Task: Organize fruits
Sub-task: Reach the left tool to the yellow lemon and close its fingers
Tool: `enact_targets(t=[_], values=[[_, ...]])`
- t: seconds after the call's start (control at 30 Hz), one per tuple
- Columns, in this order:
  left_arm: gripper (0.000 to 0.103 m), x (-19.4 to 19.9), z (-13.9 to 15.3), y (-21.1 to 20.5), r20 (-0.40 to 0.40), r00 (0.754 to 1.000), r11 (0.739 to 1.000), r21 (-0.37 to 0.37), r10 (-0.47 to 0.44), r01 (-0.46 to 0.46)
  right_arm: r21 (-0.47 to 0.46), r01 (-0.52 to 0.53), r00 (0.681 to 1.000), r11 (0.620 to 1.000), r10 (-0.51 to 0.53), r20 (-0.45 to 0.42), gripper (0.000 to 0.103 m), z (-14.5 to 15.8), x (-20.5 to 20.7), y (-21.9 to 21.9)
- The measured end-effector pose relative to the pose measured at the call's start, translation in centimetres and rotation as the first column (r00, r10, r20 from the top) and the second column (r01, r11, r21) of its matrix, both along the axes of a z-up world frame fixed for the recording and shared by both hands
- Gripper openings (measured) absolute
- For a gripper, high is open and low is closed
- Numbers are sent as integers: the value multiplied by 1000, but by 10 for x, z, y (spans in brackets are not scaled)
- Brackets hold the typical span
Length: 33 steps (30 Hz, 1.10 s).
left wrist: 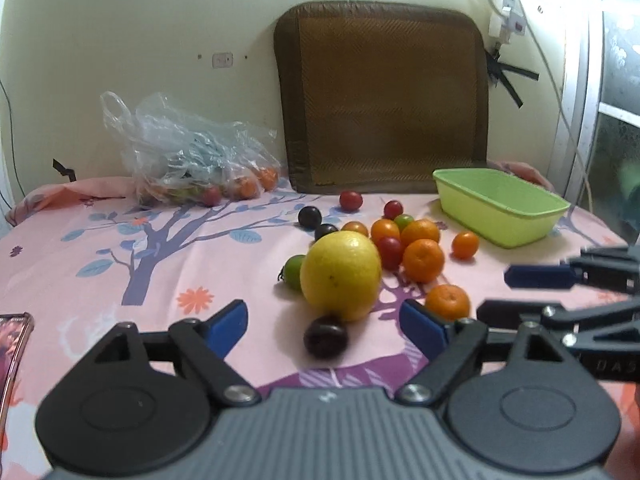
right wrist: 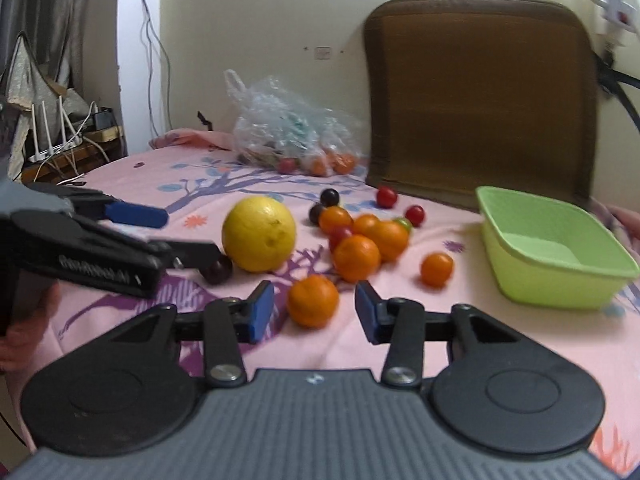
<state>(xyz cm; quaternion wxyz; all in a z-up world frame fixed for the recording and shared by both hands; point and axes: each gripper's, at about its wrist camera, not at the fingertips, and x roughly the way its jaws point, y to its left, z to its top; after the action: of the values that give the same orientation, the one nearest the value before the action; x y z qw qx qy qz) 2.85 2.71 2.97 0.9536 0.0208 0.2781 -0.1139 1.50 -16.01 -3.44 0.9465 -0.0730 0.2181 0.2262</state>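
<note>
Hovering low over the pink floral-printed cloth surface (left wrist: pixel 120 264), the left tool (left wrist: pixel 323 322) has its blue-padded jaws spread wide and grips nothing. Nearest thing between the jaws in the left wrist view: a dark purple round plum (left wrist: pixel 325 336), lying on the cloth just in front of the large yellow round citrus fruit (left wrist: pixel 341 275) and touching or nearly touching it. A small green lime (left wrist: pixel 293 272) sits against the yellow fruit's left side.

Right tool (right wrist: pixel 315 312) — jaws likewise released, empty. A small orange mandarin (right wrist: pixel 313 300) lies on the cloth between the two blue pads; whether either pad touches it cannot be told. In the right wrist view the left tool enters from the left edge, and its tip is close to the dark plum.

Farther back, a loose cluster of small orange mandarins and red, green and dark cherry-sized fruits (left wrist: pixel 404 236) sits behind and to the right of the yellow fruit, several touching each other; one single orange fruit (left wrist: pixel 465 245) lies apart, between the cluster and the light green rectangular plastic basin (left wrist: pixel 500 204). No fruit shows inside the basin.

Far left at the cloth's back edge — a crumpled clear plastic bag (left wrist: pixel 188 156) holding more red and orange fruit. A brown woven cushion (left wrist: pixel 382 96) leans upright against the cream wall (left wrist: pixel 160 20) behind everything.
</note>
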Motion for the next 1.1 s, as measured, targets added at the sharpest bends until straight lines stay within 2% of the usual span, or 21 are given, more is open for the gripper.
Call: enact_targets(t=[0.07, 0.13, 0.27, 0.4, 0.43, 0.5, 0.57, 0.63, 0.7, 0.73, 0.8, 0.83, 0.9, 1.0, 1.1], values=[[79, 5, -7, 4, -24, 1000, 1000, 4, 2, -1, 1, -14, 1000, 1000, 14, 1, 48, 5, 10, 6], [79, 10, -11, 8, -49, 999, 1000, -12, -1, 1, 38, -38, 999, 999, 39, -28, 48, 8, 22, 9], [75, 25, -3, 21, -44, 999, 997, -79, 2, -5, 103, -77, 995, 992, 83, -53, 48, 13, 39, 18], [77, 48, 8, 54, -100, 994, 958, -288, -33, 3, 41, -150, 989, 988, 151, -13, 50, 13, 40, 19], [78, 51, 9, 61, -103, 994, 948, -317, -42, 7, 30, -174, 985, 984, 174, -17, 51, 13, 40, 19], [78, 59, 11, 63, -126, 988, 934, -356, -85, 35, 18, -200, 979, 980, 200, -37, 66, 9, 45, 24], [83, 68, 10, 56, -161, 976, 916, -394, -149, 75, 14, -217, 973, 976, 218, -72, 69, 3, 54, 33], [85, 76, 6, 43, -197, 966, 924, -371, -170, 87, 5, -239, 965, 971, 238, -109, 69, -4, 62, 43], [63, 84, -2, 30, -224, 961, 946, -312, -162, 87, 25, -246, 958, 969, 247, -147, 66, -10, 71, 49], [60, 87, -3, 23, -235, 961, 956, -284, -147, 77, 55, -234, 958, 971, 240, -158, 65, -10, 74, 48], [60, 87, 1, 15, -224, 966, 965, -253, -127, 68, 77, -210, 966, 975, 219, -136, 64, -3, 71, 43], [60, 88, 9, 8, -205, 970, 966, -245, -133, 81, 83, -198, 974, 977, 206, -92, 64, 3, 66, 36], [60, 93, 27, -11, -165, 972, 964, -234, -165, 124, 84, -153, 988, 985, 154, -2, 64, 17, 55, 17], [60, 106, 49, -65, -104, 962, 954, -189, -254, 231, 89, -37, 995, 995, 28, 93, 64, 32, 45, -26], [61, 124, 52, -135, -73, 933, 930, -142, -353, 340, 138, 117, 987, 983, -130, 92, 64, 38, 48, -83]])
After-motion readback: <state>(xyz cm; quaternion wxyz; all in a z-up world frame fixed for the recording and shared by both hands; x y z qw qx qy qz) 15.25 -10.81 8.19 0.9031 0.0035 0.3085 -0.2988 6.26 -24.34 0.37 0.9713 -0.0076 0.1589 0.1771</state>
